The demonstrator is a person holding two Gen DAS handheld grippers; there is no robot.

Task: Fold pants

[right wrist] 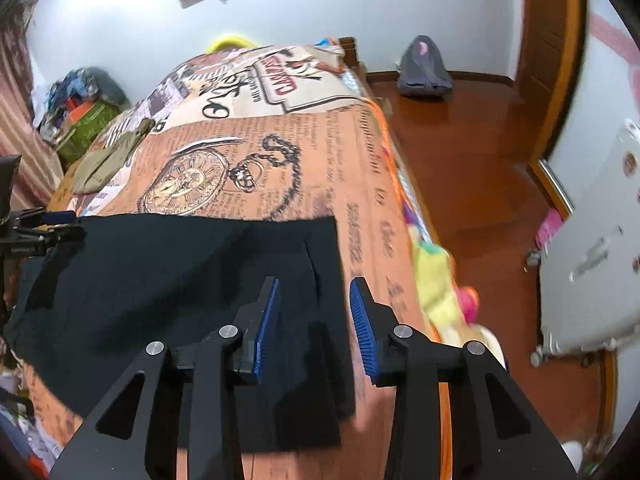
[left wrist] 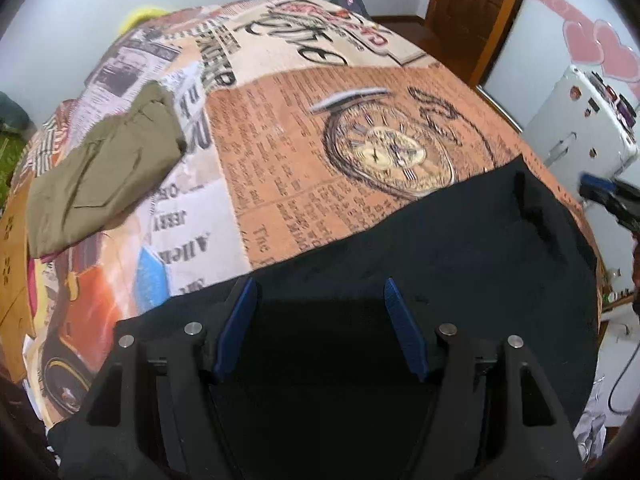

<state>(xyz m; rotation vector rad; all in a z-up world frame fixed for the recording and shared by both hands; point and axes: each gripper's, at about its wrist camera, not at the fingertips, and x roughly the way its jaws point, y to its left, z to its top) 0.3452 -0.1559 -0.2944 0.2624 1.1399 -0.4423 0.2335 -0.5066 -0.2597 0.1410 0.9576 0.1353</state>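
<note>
The black pants (left wrist: 420, 256) are lying spread flat across the near end of the bed (left wrist: 304, 128), on a bedspread printed with newspaper text and a big pocket watch. In the right wrist view the same pants (right wrist: 168, 276) are reaching from the left edge of the picture to a straight side edge near the right side of the bed (right wrist: 360, 184), with a thin crease or slit running down the cloth close to that edge.

The left gripper (left wrist: 322, 300) is hanging just over the dark cloth with its 2 blue-padded fingers spread wide, holding nothing. The right gripper (right wrist: 314, 300) is also standing released, its fingers apart (less widely than the left pair), hovering over the right edge of the pants with nothing between the pads; whether the tips are touching the cloth I cannot tell. Each gripper is showing at the margin of the other's view, the right gripper (left wrist: 612, 200) at the far right and the left gripper (right wrist: 36, 224) at the far left.

A folded olive garment (left wrist: 100, 172) is resting on the far left part of the bed, well apart from the black pants. A white cabinet (left wrist: 580, 120) is standing beside the bed on the right, and a dark bag (right wrist: 424, 68) is sitting on the wooden floor against the wall
</note>
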